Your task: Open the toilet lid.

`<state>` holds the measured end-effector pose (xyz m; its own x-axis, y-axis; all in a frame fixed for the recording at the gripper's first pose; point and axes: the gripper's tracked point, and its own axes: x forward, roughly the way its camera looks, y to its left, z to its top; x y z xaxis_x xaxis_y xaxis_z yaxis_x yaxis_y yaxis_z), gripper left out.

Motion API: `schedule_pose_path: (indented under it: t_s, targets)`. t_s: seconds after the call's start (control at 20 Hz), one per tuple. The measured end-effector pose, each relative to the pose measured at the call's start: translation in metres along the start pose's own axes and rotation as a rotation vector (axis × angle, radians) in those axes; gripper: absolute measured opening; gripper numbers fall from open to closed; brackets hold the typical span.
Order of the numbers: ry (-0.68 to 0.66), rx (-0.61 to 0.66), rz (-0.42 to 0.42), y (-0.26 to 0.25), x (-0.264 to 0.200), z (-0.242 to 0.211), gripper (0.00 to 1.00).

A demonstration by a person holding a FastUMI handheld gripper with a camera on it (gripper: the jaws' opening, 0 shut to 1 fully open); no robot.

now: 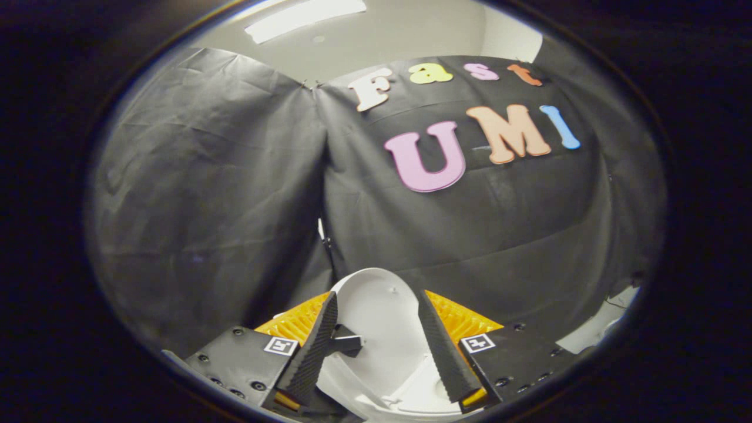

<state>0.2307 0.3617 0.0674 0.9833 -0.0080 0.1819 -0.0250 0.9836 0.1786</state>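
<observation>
The white toilet lid (376, 317) stands raised, its pale inner face turned toward me and its rounded top edge rising just past the fingertips. My gripper (376, 294) is held up against it with the jaws apart. The left finger (314, 346) and the right finger (446, 352) flank the lid's face without pinching it. Whether either finger touches the lid I cannot tell. Below the lid, between the finger bases, a strip of the white seat or bowl rim (411, 390) shows.
Black booth cloth (223, 194) hangs close behind the lid on all sides, with a seam running down just left of it. A pale patch of floor or wall (593, 329) shows low beyond the right finger. A ceiling light (305, 14) glows overhead.
</observation>
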Motion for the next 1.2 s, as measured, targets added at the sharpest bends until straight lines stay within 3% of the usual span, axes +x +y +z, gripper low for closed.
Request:
schedule_pose_path:
  t_s: [0.25,0.6,1.0,1.2]
  targets:
    - [-0.024,-0.021,-0.115,-0.064,-0.024,0.023,0.86]
    - [-0.033,-0.091,-0.206,-0.131,-0.056,0.052,0.86]
    - [-0.024,-0.093,-0.041,-0.142,-0.078,0.072,0.87]
    - [-0.021,-0.128,-0.076,-0.172,-0.091,0.079,0.88]
